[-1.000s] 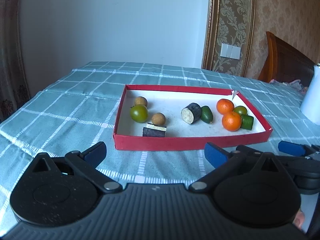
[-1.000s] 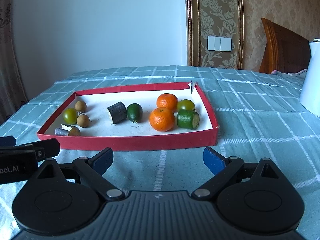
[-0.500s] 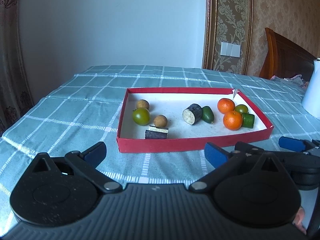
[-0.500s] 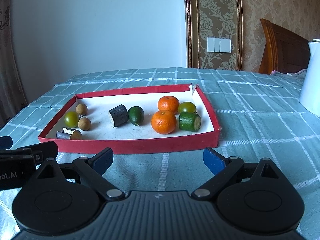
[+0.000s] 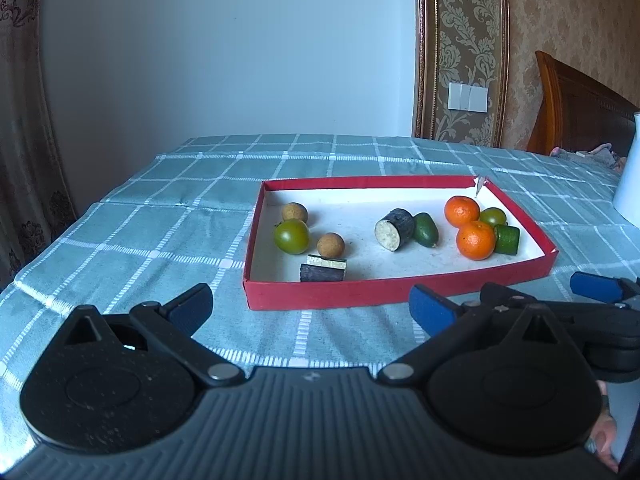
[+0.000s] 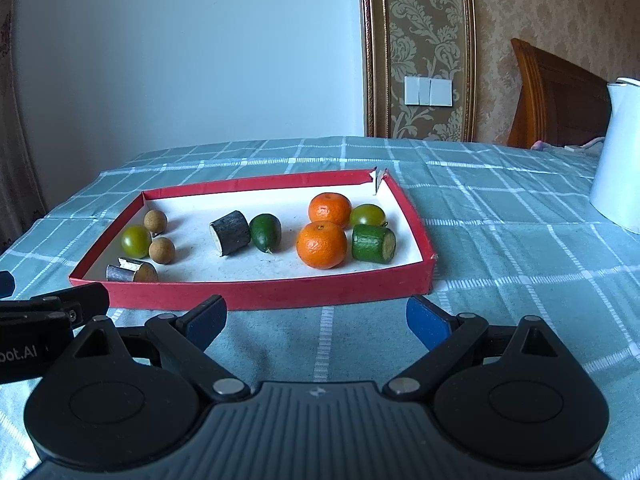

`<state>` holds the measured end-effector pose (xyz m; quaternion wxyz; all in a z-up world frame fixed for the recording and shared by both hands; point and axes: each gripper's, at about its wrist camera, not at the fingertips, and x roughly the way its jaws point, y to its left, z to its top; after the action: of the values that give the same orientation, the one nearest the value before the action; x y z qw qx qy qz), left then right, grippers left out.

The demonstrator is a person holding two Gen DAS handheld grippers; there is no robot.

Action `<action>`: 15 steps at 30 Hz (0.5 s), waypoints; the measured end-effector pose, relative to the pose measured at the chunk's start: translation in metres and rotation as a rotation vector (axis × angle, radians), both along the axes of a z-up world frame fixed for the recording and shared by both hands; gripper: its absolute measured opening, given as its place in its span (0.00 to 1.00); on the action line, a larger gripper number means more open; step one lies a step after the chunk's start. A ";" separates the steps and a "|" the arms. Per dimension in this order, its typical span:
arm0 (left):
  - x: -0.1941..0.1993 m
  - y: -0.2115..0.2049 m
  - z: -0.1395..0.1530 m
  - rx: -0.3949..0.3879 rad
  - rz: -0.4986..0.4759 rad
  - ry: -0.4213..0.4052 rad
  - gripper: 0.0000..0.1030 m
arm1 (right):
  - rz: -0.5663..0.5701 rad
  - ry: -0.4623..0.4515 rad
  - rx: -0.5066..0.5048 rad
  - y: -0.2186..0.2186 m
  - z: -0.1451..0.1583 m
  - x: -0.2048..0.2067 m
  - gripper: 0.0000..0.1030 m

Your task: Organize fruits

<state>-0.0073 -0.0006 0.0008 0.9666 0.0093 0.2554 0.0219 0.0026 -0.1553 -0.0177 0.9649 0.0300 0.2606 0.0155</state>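
A red tray [image 5: 360, 292] [image 6: 260, 292] with a white floor lies on the checked cloth. It holds two oranges [image 5: 475, 240] [image 6: 321, 244], two green tomatoes [image 5: 291, 236] [image 6: 136, 241], two brown longans [image 5: 330, 245] [image 6: 162, 250], two dark cut pieces [image 5: 394, 229] [image 6: 230, 233], a small green fruit [image 5: 425, 229] [image 6: 265, 232] and a green cut piece [image 5: 507, 240] [image 6: 373, 243]. My left gripper [image 5: 310, 310] and right gripper [image 6: 316, 318] are both open and empty, just in front of the tray's near wall.
A white kettle [image 6: 618, 156] [image 5: 628, 184] stands on the table at the right. A wooden headboard [image 6: 556, 96] is behind it. The table's left edge [image 5: 48, 248] drops off near a curtain. The right gripper's finger [image 5: 596, 288] shows in the left wrist view.
Both grippers have tilted up and drawn slightly back, so the tray sits lower and farther in view. The fruits have not moved. The jaws stay open.
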 end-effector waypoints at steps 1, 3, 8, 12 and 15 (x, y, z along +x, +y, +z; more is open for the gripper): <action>0.000 0.000 0.000 0.004 -0.001 -0.001 1.00 | 0.000 0.000 -0.002 0.000 0.000 0.000 0.94; -0.001 0.000 0.001 0.015 0.001 -0.007 1.00 | 0.002 -0.002 -0.001 0.000 0.000 -0.001 0.94; -0.001 -0.001 0.001 0.030 0.005 -0.013 1.00 | -0.006 -0.006 -0.005 0.001 0.000 -0.002 0.94; 0.000 -0.001 0.001 0.027 0.013 -0.008 1.00 | -0.015 -0.018 -0.015 0.002 0.001 -0.004 0.94; 0.000 0.000 0.001 0.031 0.020 -0.011 1.00 | -0.017 -0.022 -0.021 0.003 0.002 -0.004 0.94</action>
<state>-0.0070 -0.0006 0.0014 0.9674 0.0216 0.2499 0.0358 -0.0017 -0.1524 -0.0161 0.9680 0.0221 0.2498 0.0051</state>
